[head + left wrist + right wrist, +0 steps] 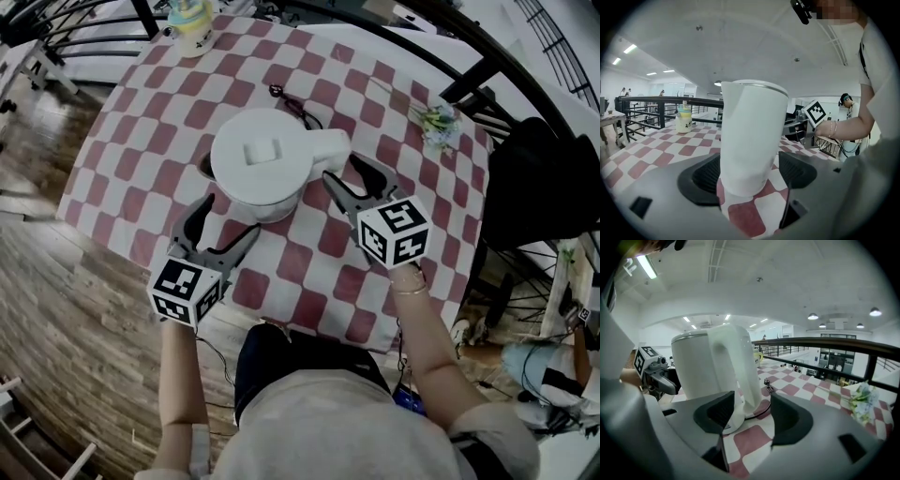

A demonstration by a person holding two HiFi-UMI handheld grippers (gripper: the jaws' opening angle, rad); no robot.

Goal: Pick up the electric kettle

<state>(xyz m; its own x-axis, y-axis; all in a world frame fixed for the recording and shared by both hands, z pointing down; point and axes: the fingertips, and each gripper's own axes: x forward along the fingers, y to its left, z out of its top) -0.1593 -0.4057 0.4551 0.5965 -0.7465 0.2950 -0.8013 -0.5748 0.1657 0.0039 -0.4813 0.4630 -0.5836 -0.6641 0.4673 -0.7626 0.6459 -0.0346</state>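
The white electric kettle [267, 164] stands upright in the middle of a table with a red-and-white checked cloth [141, 122]; its handle points to the right in the head view. My left gripper [230, 217] is at the kettle's near left side, open, and the kettle's body [752, 136] rises just ahead between its two jaws, which do not press on it. On the near right side my right gripper [349, 173] is also open, close to the handle [736, 366], which stands just beyond the gap of its jaws. Neither gripper holds anything.
A black cord [295, 103] lies on the cloth behind the kettle. A pale bottle with a yellow lid [190, 23] stands at the far left edge, and a small bunch of flowers [436, 122] at the far right. Black railings and a dark chair [544, 187] flank the table.
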